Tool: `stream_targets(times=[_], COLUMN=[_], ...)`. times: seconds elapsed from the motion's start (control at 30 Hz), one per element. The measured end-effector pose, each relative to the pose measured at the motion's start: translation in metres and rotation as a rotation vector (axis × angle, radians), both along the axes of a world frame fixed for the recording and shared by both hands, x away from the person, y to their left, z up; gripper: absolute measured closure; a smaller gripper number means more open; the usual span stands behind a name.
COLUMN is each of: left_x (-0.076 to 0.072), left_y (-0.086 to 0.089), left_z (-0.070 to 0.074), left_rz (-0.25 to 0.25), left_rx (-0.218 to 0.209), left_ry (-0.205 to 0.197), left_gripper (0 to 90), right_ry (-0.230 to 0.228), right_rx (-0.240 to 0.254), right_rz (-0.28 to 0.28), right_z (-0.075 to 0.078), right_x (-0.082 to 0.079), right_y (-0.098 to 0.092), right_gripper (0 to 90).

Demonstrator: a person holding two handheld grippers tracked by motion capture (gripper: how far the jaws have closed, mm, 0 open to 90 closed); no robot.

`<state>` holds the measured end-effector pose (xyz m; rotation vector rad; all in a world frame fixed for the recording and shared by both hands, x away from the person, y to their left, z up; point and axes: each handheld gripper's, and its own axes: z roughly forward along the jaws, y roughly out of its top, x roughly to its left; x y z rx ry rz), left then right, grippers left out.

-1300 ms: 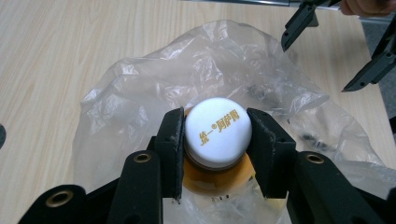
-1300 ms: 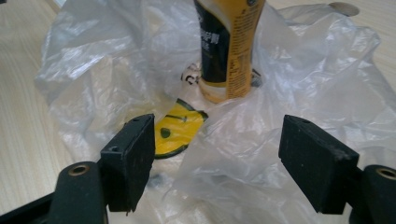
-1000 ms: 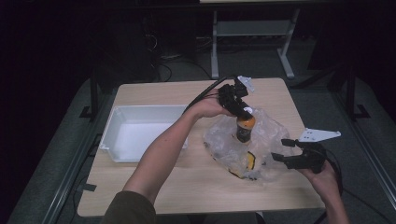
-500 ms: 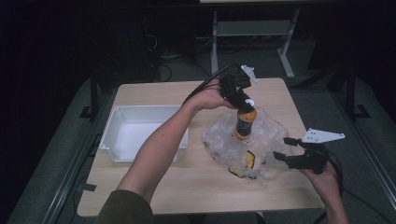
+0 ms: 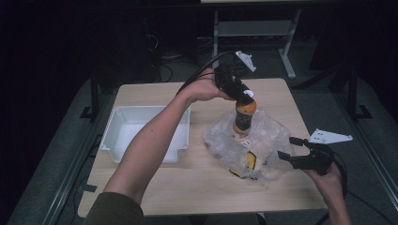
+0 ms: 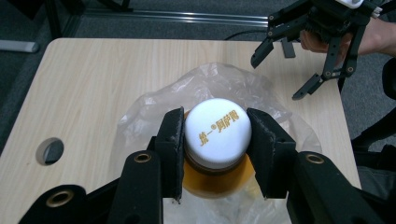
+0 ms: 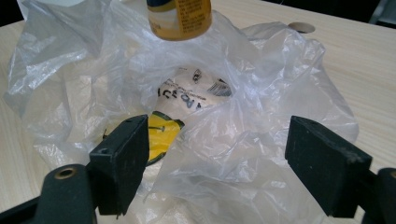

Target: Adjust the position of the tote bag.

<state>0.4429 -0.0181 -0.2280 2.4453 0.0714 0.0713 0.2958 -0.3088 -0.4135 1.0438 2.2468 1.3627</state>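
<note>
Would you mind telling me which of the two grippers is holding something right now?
The left gripper: its jaws clamp the bottle by its white cap. The right gripper stands open beside the bag.

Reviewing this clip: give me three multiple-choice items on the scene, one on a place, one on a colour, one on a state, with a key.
1. Where does the white bin sit relative to the plastic bag in the high view?
A. To its left
B. To its right
C. On top of it

2. What colour is the cap of the bottle?
A. Red
B. White
C. Green

3. What is the left gripper doing?
A. Lying flat on the table
B. Standing open over the bin
C. Clamping the bottle by its cap

Key: 1 A, the bin lies on the left part of the table, the bag to the right; 2 B, the left gripper view shows a white cap with gold print; 3 C, both pads press the cap's sides, while the right gripper stands open beside the bag.
</note>
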Motion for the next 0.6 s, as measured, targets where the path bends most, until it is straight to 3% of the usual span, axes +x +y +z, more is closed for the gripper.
stream_targets(times=[0.37, 0.6], left_x=[-0.007, -0.011], left_y=[0.031, 0.057], left_z=[0.023, 0.030], left_rz=[0.042, 0.074], left_rx=[-0.040, -0.060], left_ry=[-0.021, -0.029], left_gripper=[59.3, 59.3], right_ry=[-0.003, -0.014], right_rx=[0.013, 0.025], right_rz=[-0.027, -0.047], right_z=[-0.003, -0.004], right_x=[-0.005, -0.006], right_y=[-0.004, -0.006], right_gripper=[20.4, 20.1])
